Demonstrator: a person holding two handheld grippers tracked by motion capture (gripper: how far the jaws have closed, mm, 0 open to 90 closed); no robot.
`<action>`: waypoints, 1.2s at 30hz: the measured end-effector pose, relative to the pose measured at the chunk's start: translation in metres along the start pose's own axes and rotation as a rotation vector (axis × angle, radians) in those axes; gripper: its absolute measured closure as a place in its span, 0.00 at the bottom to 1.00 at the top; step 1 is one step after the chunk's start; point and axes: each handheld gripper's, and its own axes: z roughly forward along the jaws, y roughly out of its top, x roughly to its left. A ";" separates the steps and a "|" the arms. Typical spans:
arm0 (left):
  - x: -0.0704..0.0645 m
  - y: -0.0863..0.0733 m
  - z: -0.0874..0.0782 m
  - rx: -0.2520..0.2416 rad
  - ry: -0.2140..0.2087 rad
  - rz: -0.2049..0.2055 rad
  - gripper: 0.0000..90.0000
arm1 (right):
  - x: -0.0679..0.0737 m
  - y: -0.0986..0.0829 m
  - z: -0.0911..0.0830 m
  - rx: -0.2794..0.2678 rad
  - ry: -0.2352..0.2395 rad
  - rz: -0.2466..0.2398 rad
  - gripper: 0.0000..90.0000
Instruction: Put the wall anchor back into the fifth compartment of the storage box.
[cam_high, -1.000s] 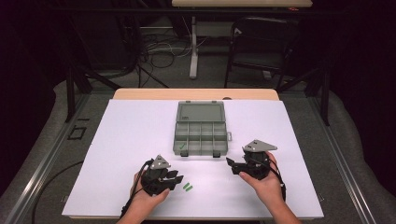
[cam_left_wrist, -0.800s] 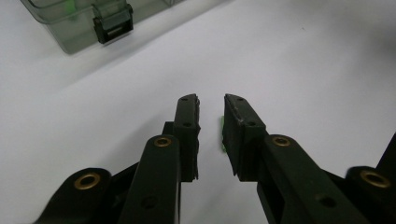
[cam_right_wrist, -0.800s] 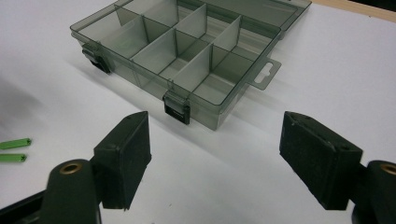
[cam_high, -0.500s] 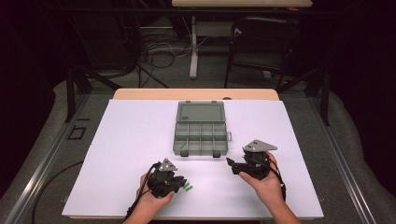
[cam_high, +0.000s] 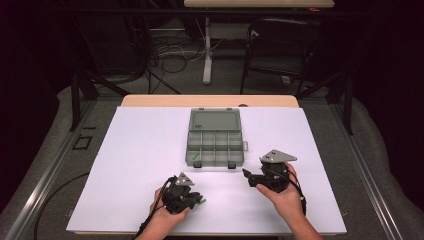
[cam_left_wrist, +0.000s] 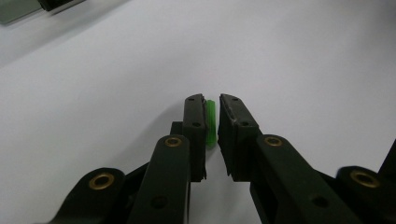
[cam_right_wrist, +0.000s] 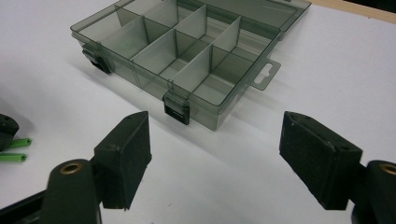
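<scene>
In the left gripper view my left gripper (cam_left_wrist: 211, 99) stands low over the white table with its jaws nearly together around a short green stick (cam_left_wrist: 211, 122). The high view puts that gripper (cam_high: 198, 200) near the table's front edge, a bit of green stick (cam_high: 201, 202) showing at its tip. Two green sticks (cam_right_wrist: 16, 142) lie by that tip in the right gripper view. My right gripper (cam_right_wrist: 215, 156) is wide open and holds nothing. It hovers right of centre (cam_high: 250, 178) and faces the open grey compartment box (cam_right_wrist: 140, 77).
The box (cam_high: 189, 150) sits mid-table with its lid (cam_high: 214, 121) folded back and a small green piece (cam_high: 196, 156) in its near-left compartment. White sheet (cam_high: 125, 165) covers the table. Chair and desk legs stand beyond the far edge.
My left gripper slid right onto the two green sticks and drew its jaws in around one. The right gripper stayed where it was.
</scene>
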 end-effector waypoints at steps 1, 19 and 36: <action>0.000 0.000 0.001 -0.001 0.000 -0.010 0.91 | 0.000 0.000 0.000 0.000 0.000 0.001 0.27; 0.002 0.002 -0.002 0.000 -0.007 -0.013 0.94 | 0.000 0.000 -0.001 0.004 -0.006 -0.002 0.27; 0.029 0.026 -0.037 -0.102 0.012 -0.070 0.95 | -0.001 0.000 -0.001 -0.004 -0.006 0.000 0.27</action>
